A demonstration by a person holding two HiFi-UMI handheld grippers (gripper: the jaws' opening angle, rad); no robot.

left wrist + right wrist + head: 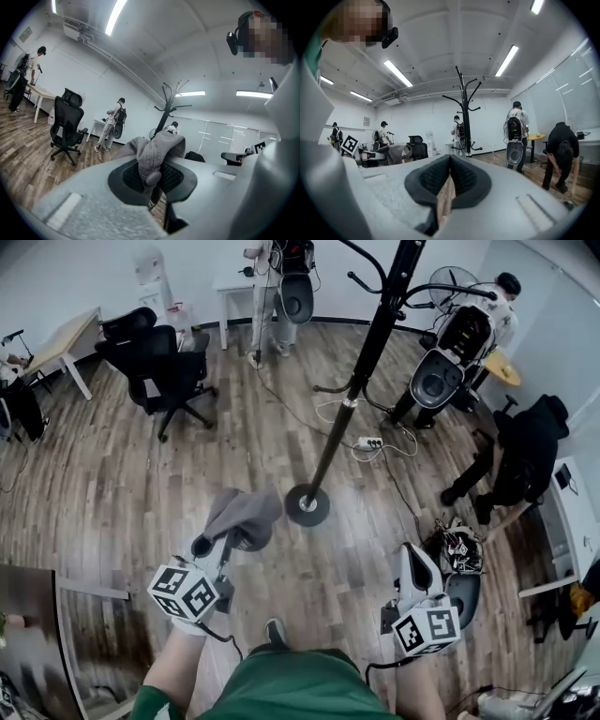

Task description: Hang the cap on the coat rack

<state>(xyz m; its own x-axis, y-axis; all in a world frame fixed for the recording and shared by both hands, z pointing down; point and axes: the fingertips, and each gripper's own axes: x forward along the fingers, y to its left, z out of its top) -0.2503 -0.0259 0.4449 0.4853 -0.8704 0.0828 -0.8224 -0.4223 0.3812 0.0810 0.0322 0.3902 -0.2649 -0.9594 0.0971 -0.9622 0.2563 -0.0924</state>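
- While pinched in the left gripper [223, 545], the grey cap [246, 514] hangs above the floor [141, 484], near the coat rack [366, 362] base.
- Right gripper [415, 568]: jaws pressed together, nothing between them.

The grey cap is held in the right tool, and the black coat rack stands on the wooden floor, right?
Not quite. The grey cap is pinched in the left tool, not the right tool, whose jaws are shut on nothing; the left gripper view shows it. The black coat rack does stand on the wooden floor.
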